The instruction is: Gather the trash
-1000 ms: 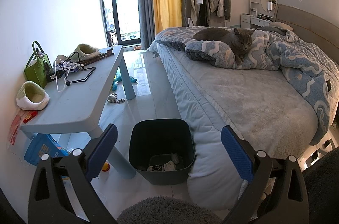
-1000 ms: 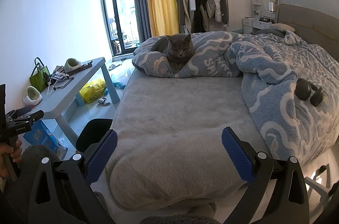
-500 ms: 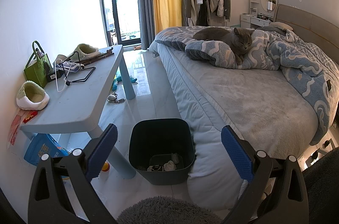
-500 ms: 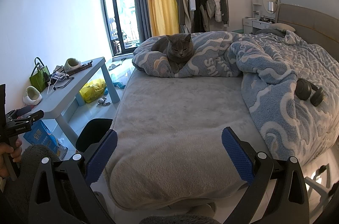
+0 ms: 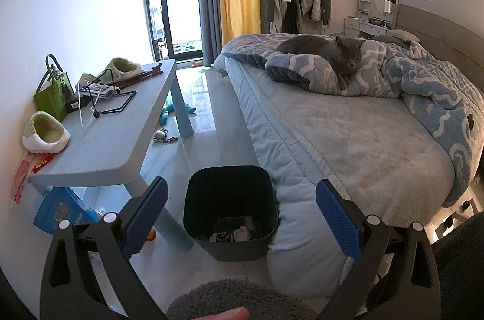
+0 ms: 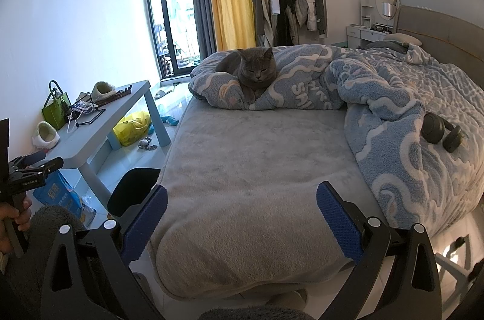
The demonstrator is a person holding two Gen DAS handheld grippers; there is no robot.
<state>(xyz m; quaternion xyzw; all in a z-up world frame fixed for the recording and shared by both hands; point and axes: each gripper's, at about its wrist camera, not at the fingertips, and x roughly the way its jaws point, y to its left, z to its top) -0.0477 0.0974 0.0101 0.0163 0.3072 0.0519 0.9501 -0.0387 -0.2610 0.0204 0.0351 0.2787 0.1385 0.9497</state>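
Dark plastic trash bin [image 5: 231, 200] sits on the floor right ahead of our left tool [image 5: 241, 215], framed between its spread blue pads, which pinch nothing. A few crumpled white and dark scraps [image 5: 233, 233] lie at the bottom of the bin. The bin is wedged between the bed [image 5: 348, 144] on the tool's right and the leg of the pale blue tabletop [image 5: 103, 144] on its left.

Our right tool [image 6: 242, 218] is spread wide too, empty, pointing over the grey bed sheet toward the grey cat [image 6: 252, 68] curled on the blue quilt [image 6: 393, 114]. Writing on the quilt reads something like "SAI", the rest folded away. Black headphones [image 6: 440, 132] rest on the quilt to the tool's right.

Off to its left we see a yellow bag [image 6: 133, 127] under the tabletop and a blue packet [image 6: 62, 196] with print too blurry to read.
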